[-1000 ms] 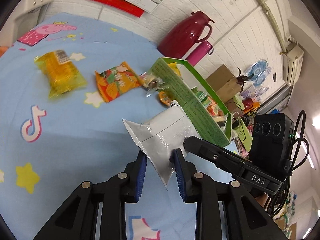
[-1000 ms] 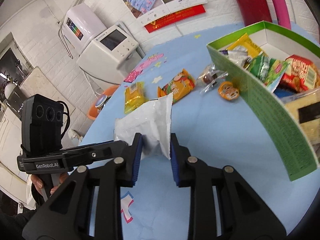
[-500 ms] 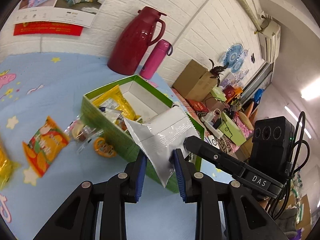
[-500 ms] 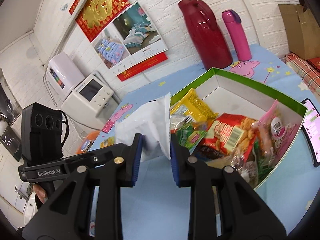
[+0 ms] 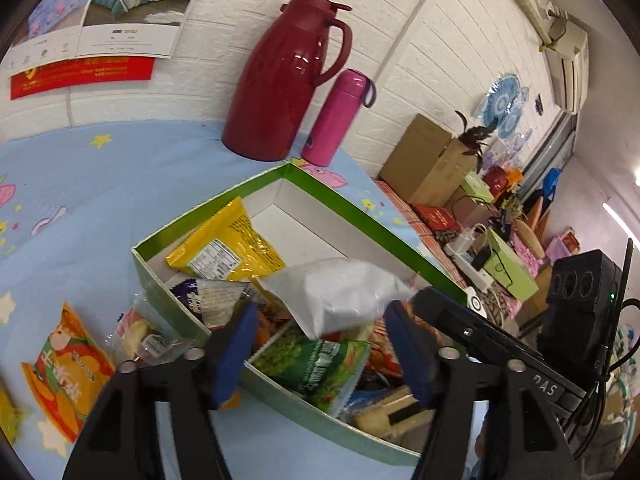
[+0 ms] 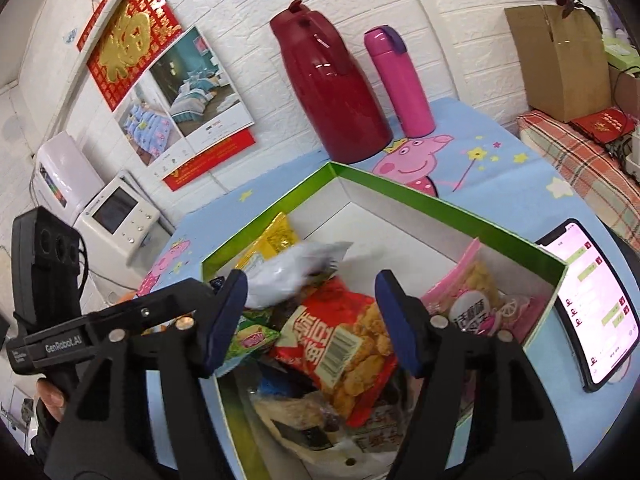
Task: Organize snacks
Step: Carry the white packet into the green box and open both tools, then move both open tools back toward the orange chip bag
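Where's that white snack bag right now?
In both wrist views the white snack bag is over the green box, among the snacks, just right of the yellow packet and above the green packet.

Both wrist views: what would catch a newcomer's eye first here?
The green box crammed with snack packets fills the middle of both views, a white packet lying on top between open grippers. Behind it, against the white brick wall, stand a dark red jug and a pink flask. A lit phone lies beside the box.
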Demonstrator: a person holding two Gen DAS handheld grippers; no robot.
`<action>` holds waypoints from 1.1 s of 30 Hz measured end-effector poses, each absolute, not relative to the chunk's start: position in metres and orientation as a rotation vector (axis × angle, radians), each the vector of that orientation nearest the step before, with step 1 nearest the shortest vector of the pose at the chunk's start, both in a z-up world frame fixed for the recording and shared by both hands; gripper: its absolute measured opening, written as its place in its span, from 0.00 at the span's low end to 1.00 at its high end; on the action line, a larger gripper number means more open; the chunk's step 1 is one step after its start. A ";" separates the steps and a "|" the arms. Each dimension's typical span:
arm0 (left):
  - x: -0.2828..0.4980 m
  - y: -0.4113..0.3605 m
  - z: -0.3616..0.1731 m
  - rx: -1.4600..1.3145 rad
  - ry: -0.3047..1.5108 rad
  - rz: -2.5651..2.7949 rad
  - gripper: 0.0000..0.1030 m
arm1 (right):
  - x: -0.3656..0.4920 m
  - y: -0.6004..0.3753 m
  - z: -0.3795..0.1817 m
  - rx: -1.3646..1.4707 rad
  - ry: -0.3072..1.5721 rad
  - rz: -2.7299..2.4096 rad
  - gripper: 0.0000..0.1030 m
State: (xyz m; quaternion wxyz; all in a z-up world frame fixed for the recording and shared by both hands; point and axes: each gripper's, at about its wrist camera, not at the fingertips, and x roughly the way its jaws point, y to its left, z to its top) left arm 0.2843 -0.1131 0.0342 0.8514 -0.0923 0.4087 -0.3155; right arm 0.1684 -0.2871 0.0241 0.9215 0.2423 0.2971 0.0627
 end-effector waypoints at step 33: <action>0.191 0.013 0.054 -0.145 0.772 -0.413 0.75 | 0.097 -0.174 0.036 0.402 0.646 0.299 0.79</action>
